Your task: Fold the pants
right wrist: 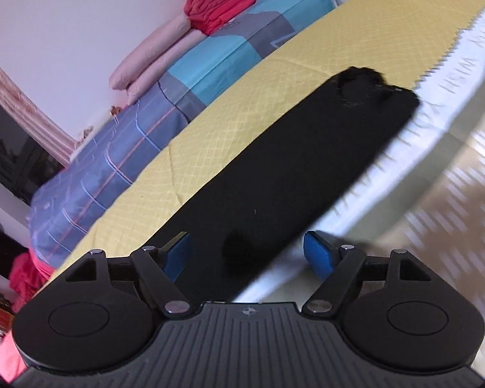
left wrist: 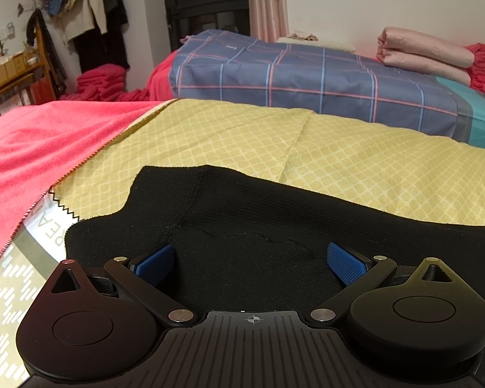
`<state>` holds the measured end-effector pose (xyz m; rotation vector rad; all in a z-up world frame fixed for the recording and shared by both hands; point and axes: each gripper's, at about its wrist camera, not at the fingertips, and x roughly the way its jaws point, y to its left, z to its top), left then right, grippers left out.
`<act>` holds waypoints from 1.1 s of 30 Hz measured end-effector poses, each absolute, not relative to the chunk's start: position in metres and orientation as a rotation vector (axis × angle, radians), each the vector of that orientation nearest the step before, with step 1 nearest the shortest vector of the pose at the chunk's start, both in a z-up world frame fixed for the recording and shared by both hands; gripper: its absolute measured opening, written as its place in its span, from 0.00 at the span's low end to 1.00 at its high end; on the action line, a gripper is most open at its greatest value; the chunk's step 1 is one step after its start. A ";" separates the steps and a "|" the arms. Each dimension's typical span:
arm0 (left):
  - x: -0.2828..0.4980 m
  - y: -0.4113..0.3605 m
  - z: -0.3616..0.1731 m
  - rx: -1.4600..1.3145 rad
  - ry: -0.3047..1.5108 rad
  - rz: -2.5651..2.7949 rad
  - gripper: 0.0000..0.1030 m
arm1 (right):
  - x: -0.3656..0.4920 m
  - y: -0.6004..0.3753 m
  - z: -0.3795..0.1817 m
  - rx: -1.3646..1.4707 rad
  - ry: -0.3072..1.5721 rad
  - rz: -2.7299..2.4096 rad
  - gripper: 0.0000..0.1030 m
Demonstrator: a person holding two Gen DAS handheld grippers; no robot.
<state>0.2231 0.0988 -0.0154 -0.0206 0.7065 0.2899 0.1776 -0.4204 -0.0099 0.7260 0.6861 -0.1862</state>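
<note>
Black knit pants (left wrist: 274, 213) lie flat on a yellow patterned cloth (left wrist: 274, 139) on the bed. In the right wrist view the pants (right wrist: 291, 161) run as a long narrow strip from my gripper toward the far end of the cloth (right wrist: 242, 103). My left gripper (left wrist: 250, 262) is open, its blue pads (left wrist: 346, 263) spread wide just above one end of the pants. My right gripper (right wrist: 247, 252) is open over the other end, near the bed's edge, and holds nothing.
A red towel (left wrist: 32, 155) lies left of the yellow cloth. A folded plaid quilt (left wrist: 291, 77), pink bedding (left wrist: 423, 51) and red blankets (right wrist: 216, 0) sit behind. A white printed sheet edge (right wrist: 452, 64) borders the cloth. Clothes (left wrist: 90, 16) hang at the far left.
</note>
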 end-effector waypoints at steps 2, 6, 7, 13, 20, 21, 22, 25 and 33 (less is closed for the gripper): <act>0.223 0.099 -0.015 -0.020 0.707 0.290 1.00 | 0.186 -0.420 -0.011 0.720 0.653 -0.149 0.96; 0.223 0.099 -0.015 -0.020 0.707 0.290 1.00 | 0.193 -0.412 -0.015 0.629 0.597 -0.161 0.96; 0.223 0.099 -0.015 -0.020 0.706 0.290 1.00 | 0.192 -0.411 -0.017 0.627 0.577 -0.165 0.96; 0.223 0.099 -0.015 -0.020 0.706 0.290 1.00 | 0.191 -0.398 -0.017 0.570 0.566 -0.137 0.93; 0.223 0.099 -0.016 -0.019 0.706 0.290 1.00 | 0.183 -0.429 -0.027 0.752 0.487 -0.166 0.65; 0.223 0.099 -0.016 -0.019 0.706 0.290 1.00 | 0.184 -0.427 -0.026 0.718 0.497 -0.170 0.60; 0.223 0.099 -0.016 -0.020 0.706 0.290 1.00 | 0.185 -0.424 -0.025 0.679 0.507 -0.180 0.53; 0.223 0.099 -0.016 -0.019 0.706 0.290 1.00 | 0.186 -0.421 -0.027 0.646 0.511 -0.203 0.45; 0.219 0.105 -0.009 -0.068 0.682 0.287 1.00 | 0.162 -0.415 -0.008 0.638 0.513 -0.376 0.76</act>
